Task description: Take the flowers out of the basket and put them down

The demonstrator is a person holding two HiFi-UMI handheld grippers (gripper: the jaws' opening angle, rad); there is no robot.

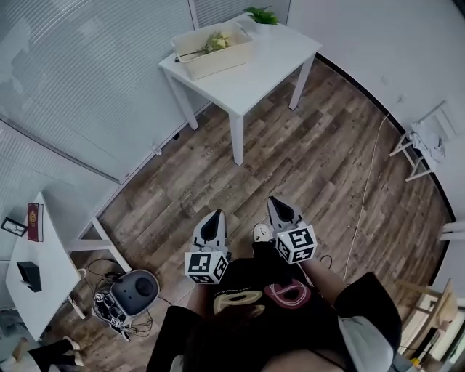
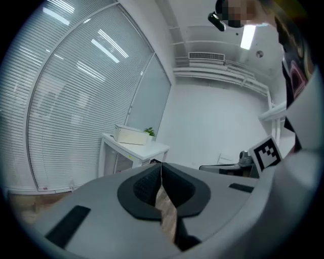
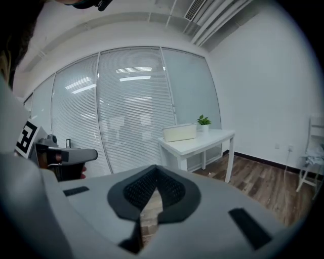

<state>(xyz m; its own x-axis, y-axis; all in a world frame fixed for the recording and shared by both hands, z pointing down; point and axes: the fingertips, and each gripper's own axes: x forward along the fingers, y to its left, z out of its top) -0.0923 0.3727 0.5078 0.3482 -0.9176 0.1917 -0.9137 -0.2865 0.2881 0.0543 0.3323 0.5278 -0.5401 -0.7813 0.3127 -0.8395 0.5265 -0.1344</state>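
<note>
Head view: A person stands on a wooden floor [image 1: 320,152], holding the left gripper [image 1: 216,216] and the right gripper [image 1: 276,204] side by side at lower centre, both pointing toward a white bench [image 1: 272,62] at the top of the frame. The flowers [image 1: 216,41] lie in the pale basket [image 1: 218,63] on the bench's far left part, well apart from both grippers. A small plant [image 1: 261,14] stands at the bench's back edge.

Left gripper view: The dark fingers [image 2: 147,184] are closed tip to tip at lower centre, with nothing between them. The bench [image 2: 144,147], the basket [image 2: 130,135] and the plant [image 2: 150,132] show small at centre left, before window blinds [image 2: 76,101].

Right gripper view: The fingers [image 3: 139,189] also meet at their tips and grip nothing. The bench [image 3: 202,141] stands at centre right with the basket [image 3: 179,133] and the plant [image 3: 203,120] on top. The flowers are too small to make out here.
</note>
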